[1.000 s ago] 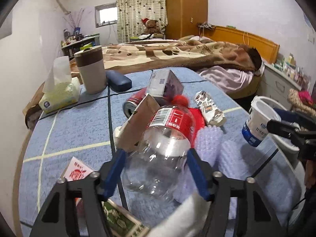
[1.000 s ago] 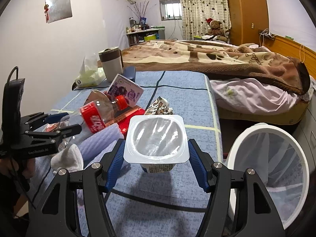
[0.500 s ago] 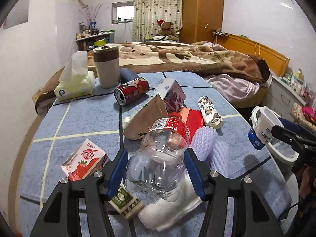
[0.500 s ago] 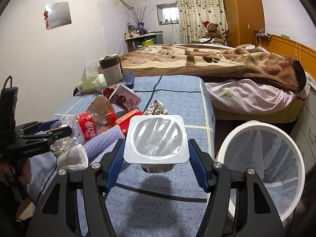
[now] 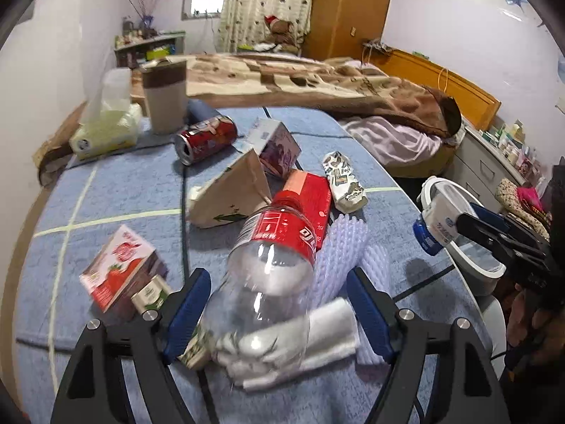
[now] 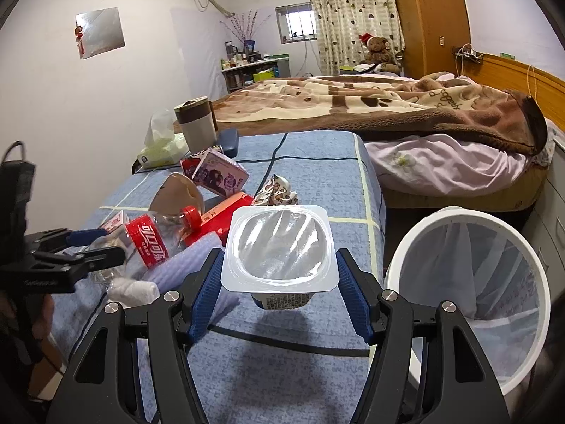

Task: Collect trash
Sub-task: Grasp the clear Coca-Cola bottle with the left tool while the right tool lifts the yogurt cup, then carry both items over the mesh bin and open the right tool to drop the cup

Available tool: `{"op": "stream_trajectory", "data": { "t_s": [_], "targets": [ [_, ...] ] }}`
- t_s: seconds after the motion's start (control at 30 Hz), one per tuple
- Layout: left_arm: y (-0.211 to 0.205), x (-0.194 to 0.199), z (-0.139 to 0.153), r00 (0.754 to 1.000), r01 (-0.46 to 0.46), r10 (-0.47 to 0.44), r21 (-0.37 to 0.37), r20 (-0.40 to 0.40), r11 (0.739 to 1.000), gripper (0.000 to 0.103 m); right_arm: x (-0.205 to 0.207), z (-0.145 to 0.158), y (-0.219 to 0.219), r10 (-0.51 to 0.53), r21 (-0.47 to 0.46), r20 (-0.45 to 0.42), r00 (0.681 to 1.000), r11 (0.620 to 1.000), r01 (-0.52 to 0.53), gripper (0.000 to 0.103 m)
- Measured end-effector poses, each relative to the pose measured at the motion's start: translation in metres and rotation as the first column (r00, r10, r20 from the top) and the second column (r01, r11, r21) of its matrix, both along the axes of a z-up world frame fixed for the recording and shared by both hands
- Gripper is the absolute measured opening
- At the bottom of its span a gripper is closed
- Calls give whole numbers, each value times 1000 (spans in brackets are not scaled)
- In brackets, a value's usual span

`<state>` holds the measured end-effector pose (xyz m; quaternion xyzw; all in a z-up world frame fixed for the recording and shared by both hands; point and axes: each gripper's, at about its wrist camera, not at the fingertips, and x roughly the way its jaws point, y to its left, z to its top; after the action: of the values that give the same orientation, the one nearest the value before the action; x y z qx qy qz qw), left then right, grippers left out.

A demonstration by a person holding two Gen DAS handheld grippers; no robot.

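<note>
Trash is lying scattered on the table [image 5: 106, 190]. Beside it, the lined bin [image 6: 469, 282] is showing only its liner. Left gripper [image 5: 279, 304] is clamping the bottle [image 5: 272, 265]; right gripper [image 6: 279, 293] is gripping the cup [image 6: 279, 251].

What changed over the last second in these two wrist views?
The left gripper has lifted the plastic bottle up off the trash pile, exposing the red can and strawberry carton. The right gripper stays clamped on the yogurt cup beside the bin.
</note>
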<state>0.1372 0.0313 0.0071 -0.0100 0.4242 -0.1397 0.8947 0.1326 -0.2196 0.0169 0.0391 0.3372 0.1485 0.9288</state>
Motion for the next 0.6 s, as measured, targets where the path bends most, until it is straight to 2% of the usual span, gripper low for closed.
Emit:
{"op": "stream_trajectory", "data": {
  "t_s": [0.13, 0.2, 0.27, 0.4, 0.6],
  "targets": [
    [-3, 14, -14, 998, -11, 13, 23, -57, 1000, 78, -3, 1, -2, -5, -2, 6, 1000, 1000, 5, 65],
    [-4, 14, -17, 998, -21, 23, 39, -63, 999, 67, -3, 1, -4, -8, 1, 5, 1000, 1000, 8, 65],
    [-5, 11, -18, 997, -35, 38, 52, -61, 998, 65, -4, 0, -4, -9, 4, 2, 1000, 1000, 9, 65],
    [-10, 3, -15, 998, -54, 56, 91, -21, 994, 63, -8, 3, -7, -10, 10, 12, 1000, 1000, 10, 65],
    [-14, -12, 6, 996, -76, 73, 45, 54, 996, 62, -13, 10, -18, -31, 22, 40, 999, 999, 30, 65]
  ]
}}
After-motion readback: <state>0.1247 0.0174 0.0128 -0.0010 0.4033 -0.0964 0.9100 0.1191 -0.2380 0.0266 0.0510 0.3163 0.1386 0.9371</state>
